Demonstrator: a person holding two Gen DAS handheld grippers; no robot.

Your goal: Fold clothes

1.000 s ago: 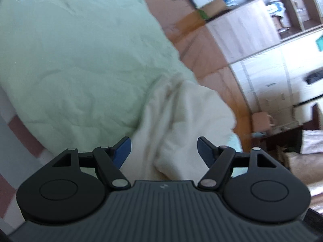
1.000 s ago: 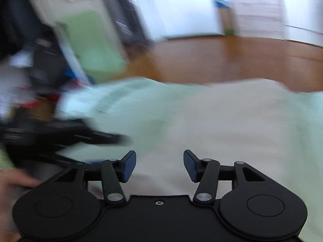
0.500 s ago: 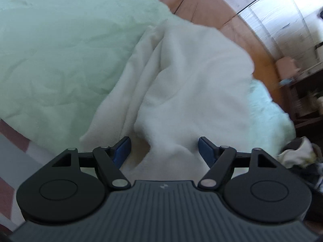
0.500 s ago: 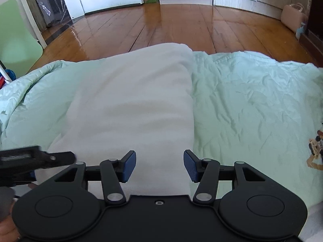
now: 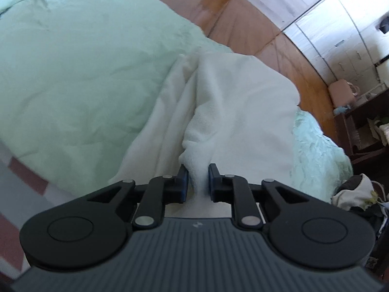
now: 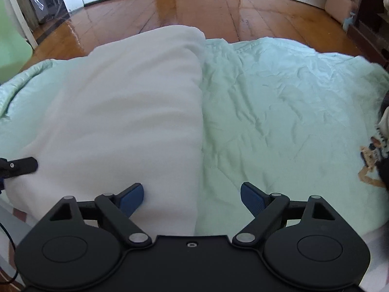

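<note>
Left tongs point(image 5: 197, 178): pinched a ridge of the white fleece point(image 5: 243, 112).
Right tongs point(image 6: 192, 196): spread wide over the fleece edge.
Risk: the thin one-sided pinch could slip, dragging the fleece askew on the green quilt point(image 6: 279, 102).

Both wrist views close over white garment point(image 5: 243, 112)

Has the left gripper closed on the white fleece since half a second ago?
Yes. The left gripper, wide open before, now pinches a ridge of the white fleece, and sits nearer the garment's near edge on the green quilt.
</note>
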